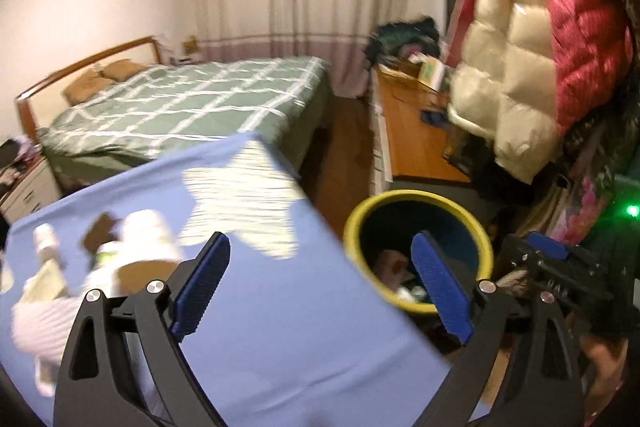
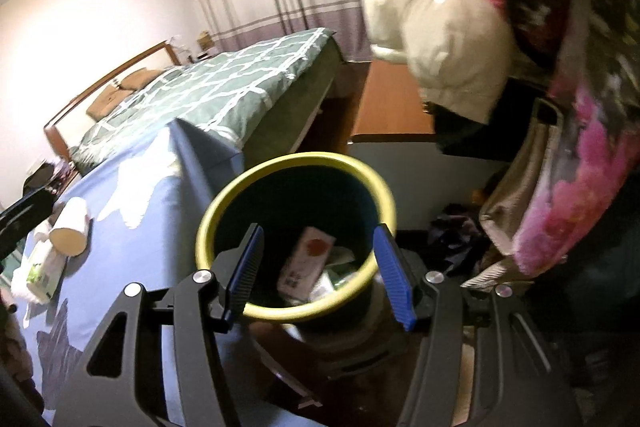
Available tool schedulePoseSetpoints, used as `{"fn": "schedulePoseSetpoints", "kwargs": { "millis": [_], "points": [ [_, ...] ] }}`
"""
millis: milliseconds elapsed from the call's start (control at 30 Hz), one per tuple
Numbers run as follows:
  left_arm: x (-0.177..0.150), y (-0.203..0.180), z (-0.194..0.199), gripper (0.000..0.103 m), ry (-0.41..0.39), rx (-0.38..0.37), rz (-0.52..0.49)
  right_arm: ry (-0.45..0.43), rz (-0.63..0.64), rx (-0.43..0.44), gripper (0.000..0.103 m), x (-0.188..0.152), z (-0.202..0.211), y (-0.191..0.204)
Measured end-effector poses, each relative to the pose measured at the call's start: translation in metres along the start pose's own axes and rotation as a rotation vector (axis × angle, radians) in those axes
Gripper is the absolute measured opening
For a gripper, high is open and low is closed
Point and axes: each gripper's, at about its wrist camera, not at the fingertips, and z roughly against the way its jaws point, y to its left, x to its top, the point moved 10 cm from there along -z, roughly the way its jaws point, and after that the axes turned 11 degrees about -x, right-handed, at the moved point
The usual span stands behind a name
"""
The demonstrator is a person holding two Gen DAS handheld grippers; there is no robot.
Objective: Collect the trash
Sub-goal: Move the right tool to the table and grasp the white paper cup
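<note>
A dark bin with a yellow rim (image 2: 296,315) stands beside the blue-clothed table (image 2: 132,239); it also shows in the left wrist view (image 1: 416,193). Inside it lie a white and red carton (image 2: 306,263) and crumpled wrappers. My right gripper (image 2: 320,271) is open and empty, held just above the bin's mouth. My left gripper (image 1: 320,283) is open and empty above the blue tablecloth (image 1: 280,327), near the table's right edge. Trash lies on the table's left: a paper cup (image 2: 72,233), a tissue pack (image 2: 44,269), a white bottle (image 1: 46,241), a brown wrapper (image 1: 100,231).
A green checked bed (image 1: 192,107) stands behind the table. A wooden desk (image 1: 412,139) with clutter is at the right. Puffy jackets (image 1: 516,67) and a floral bag (image 2: 580,187) hang close on the right. The right gripper's body (image 1: 560,279) shows past the bin.
</note>
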Motion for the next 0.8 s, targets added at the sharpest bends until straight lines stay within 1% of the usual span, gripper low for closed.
{"fn": "schedulePoseSetpoints", "kwargs": {
  "millis": [133, 167, 233, 267, 300, 333, 467, 500, 533, 567, 667, 733, 800],
  "points": [
    [-0.012, 0.055, 0.044, 0.092, -0.042, 0.077, 0.057, -0.005, 0.041, 0.033, 0.055, 0.005, 0.003, 0.036],
    [-0.017, 0.072, 0.058, 0.092, -0.055, 0.111, 0.069, -0.006, 0.059, 0.051, 0.055, 0.006, 0.004, 0.052],
    [-0.028, 0.102, 0.080, 0.092, -0.074, 0.181, 0.085, -0.009, 0.084, 0.065, 0.055, 0.006, 0.007, 0.071],
    [-0.033, 0.116, 0.090, 0.092, -0.080, 0.209, 0.093, -0.012, 0.107, 0.083, 0.055, 0.006, 0.008, 0.090],
    [-0.040, 0.134, 0.102, 0.092, -0.087, 0.249, 0.105, -0.011, 0.118, 0.093, 0.055, 0.006, 0.008, 0.098],
    [-0.049, 0.156, 0.115, 0.092, -0.093, 0.298, 0.121, -0.009, 0.140, 0.110, 0.055, 0.005, 0.009, 0.115],
    [-0.078, 0.217, 0.151, 0.092, -0.114, 0.423, 0.180, 0.005, 0.205, 0.171, 0.055, 0.000, 0.010, 0.167],
    [-0.086, 0.231, 0.159, 0.092, -0.117, 0.453, 0.194, 0.010, 0.235, 0.199, 0.055, -0.003, 0.011, 0.190],
    [-0.092, 0.241, 0.163, 0.092, -0.119, 0.474, 0.205, 0.013, 0.255, 0.218, 0.055, -0.006, 0.013, 0.205],
    [-0.097, 0.252, 0.168, 0.092, -0.120, 0.496, 0.217, 0.015, 0.263, 0.227, 0.055, -0.007, 0.014, 0.212],
    [-0.120, 0.288, 0.184, 0.092, -0.125, 0.554, 0.265, 0.016, 0.333, 0.279, 0.055, -0.018, 0.020, 0.261],
    [-0.128, 0.301, 0.190, 0.093, -0.135, 0.578, 0.282, 0.017, 0.364, 0.291, 0.055, -0.023, 0.021, 0.280],
    [-0.133, 0.307, 0.193, 0.092, -0.146, 0.600, 0.288, 0.038, 0.400, 0.314, 0.055, -0.028, 0.020, 0.306]
  ]
}}
